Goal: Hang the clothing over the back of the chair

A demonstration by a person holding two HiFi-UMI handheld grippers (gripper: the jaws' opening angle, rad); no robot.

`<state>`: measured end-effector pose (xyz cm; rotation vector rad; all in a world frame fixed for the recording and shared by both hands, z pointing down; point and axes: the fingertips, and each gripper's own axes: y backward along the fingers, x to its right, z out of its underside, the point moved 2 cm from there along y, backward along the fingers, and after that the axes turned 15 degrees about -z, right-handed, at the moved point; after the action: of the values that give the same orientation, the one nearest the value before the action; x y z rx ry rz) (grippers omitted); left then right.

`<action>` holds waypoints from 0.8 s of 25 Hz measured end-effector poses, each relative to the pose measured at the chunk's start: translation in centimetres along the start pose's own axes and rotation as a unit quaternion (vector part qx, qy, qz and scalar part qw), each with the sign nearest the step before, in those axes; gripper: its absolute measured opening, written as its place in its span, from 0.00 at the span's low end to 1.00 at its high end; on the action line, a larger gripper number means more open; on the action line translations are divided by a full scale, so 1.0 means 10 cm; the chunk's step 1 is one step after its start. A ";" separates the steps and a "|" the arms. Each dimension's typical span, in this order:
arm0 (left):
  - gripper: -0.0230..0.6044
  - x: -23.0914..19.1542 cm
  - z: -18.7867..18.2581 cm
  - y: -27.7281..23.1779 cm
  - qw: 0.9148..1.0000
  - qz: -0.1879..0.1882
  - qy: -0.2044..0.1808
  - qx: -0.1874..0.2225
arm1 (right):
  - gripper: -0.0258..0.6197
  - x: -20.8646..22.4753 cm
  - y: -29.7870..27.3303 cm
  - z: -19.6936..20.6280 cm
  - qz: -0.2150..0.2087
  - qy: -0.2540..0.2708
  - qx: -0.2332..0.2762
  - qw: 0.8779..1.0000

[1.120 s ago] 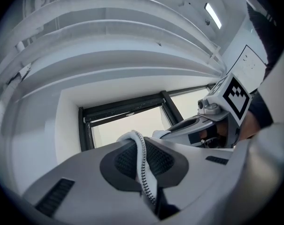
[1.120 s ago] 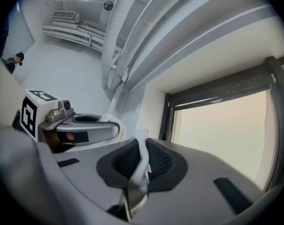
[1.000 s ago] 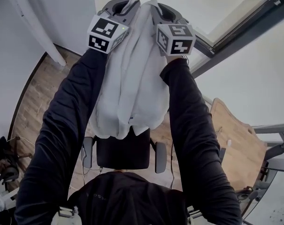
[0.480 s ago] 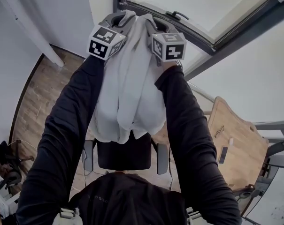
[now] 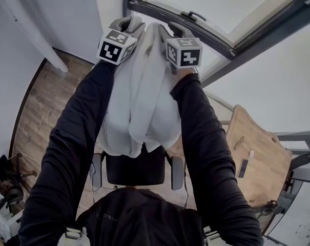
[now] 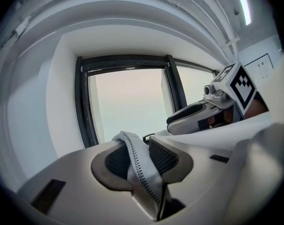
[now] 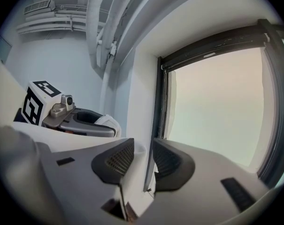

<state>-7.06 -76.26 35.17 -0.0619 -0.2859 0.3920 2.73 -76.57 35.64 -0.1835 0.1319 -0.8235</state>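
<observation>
Left gripper [image 6: 139,159]: my jaws are opening. The zipper edge [image 6: 136,165] of the white jacket [image 5: 142,106] is running between the pads, with bare pad mesh showing beside it.
Right gripper [image 7: 142,161]: my jaws are opening wide. A white fold of the jacket is sitting in the gap, and I'm not clamping it.
Pose: I'm holding both grippers up in front of me, near each other, with the jacket's top edge bunching between them.
Sleeves [image 5: 73,147]: my dark-sleeved arms are reaching out on either side of the cloth.
Jacket: it's hanging down from the grippers between my arms. Its bottom hem is overlapping the top of the black office chair [image 5: 137,170] in the head view, and I can't tell whether they are touching.
Chair: it's standing directly below the jacket on the wood floor [image 5: 44,101].
Beyond: a dark-framed window [image 5: 206,14] is facing the jaws. A wooden tabletop [image 5: 257,158] is off to my right.
</observation>
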 end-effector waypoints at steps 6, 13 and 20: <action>0.26 -0.01 0.09 -0.01 0.999 0.008 0.003 -0.043 | 0.25 0.00 0.01 0.00 0.005 0.002 0.000 1.000; 0.42 -0.03 0.03 0.10 0.995 0.031 0.025 -0.086 | 0.25 -0.07 0.08 -0.12 0.015 0.031 0.001 0.999; 0.45 -0.12 0.01 0.27 0.992 0.010 0.055 -0.114 | 0.25 -0.18 0.22 -0.24 0.019 0.047 0.007 0.999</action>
<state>-9.14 -74.18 34.64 -0.3097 -0.2204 0.3730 2.63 -74.07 32.96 -0.1287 0.2163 -0.7959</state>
